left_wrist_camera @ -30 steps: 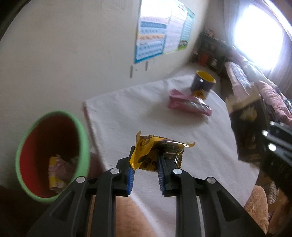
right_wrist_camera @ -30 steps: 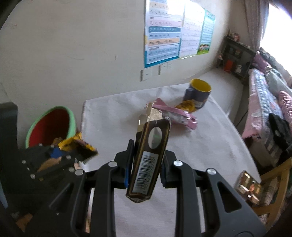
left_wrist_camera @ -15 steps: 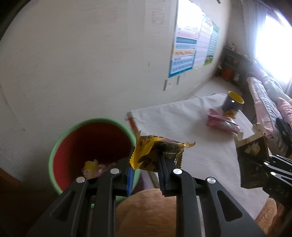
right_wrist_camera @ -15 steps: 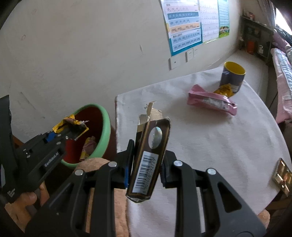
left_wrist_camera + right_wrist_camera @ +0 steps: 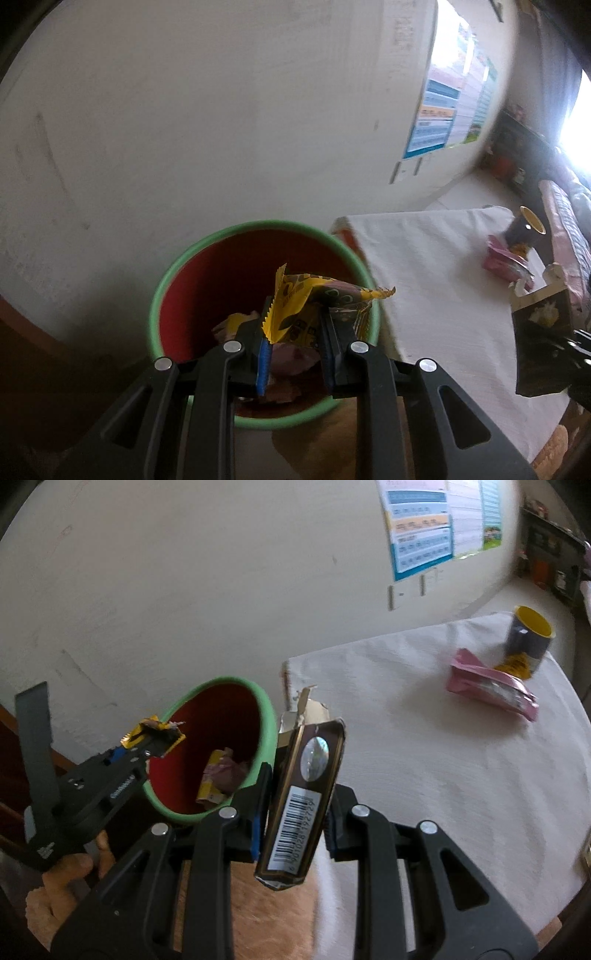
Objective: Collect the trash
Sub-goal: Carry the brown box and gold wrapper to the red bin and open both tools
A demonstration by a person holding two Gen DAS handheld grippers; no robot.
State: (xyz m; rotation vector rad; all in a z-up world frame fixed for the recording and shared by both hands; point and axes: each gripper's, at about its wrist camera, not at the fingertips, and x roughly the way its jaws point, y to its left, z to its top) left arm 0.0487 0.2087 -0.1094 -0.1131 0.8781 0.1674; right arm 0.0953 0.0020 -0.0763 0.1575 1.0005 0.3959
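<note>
Now the yellow wrapper (image 5: 295, 310) hangs over the mouth of the bin (image 5: 192, 266), clenched in the left gripper (image 5: 293, 354); a second ago it was over the table (image 5: 436, 266), with the bin off to the side. That swing puts the first piece where a release would, by my judgement, drop it inside. The right gripper (image 5: 291, 823) grips a dark carton (image 5: 303, 794), barcode toward the camera, and it too has shifted toward the bin; the carton's torn top now sits just beside the green rim (image 5: 271, 731), outside it. Neither piece has been let go.

Count of items:
- Bins: one, red inside, green rim, standing off the table's edge near the wall.
- Trash already in the bin: at least two crumpled pieces, yellow and pinkish (image 5: 221, 775); an exact number cannot be told.
- Trash in hand: two, the wrapper and the carton.
- Trash left on the table: one pink packet (image 5: 491, 690) and one small yellow wrapper (image 5: 515, 664) touching a mug.
- Mugs: one, dark with yellow inside (image 5: 530, 637).

Two drops remain, then two pickups.
</note>
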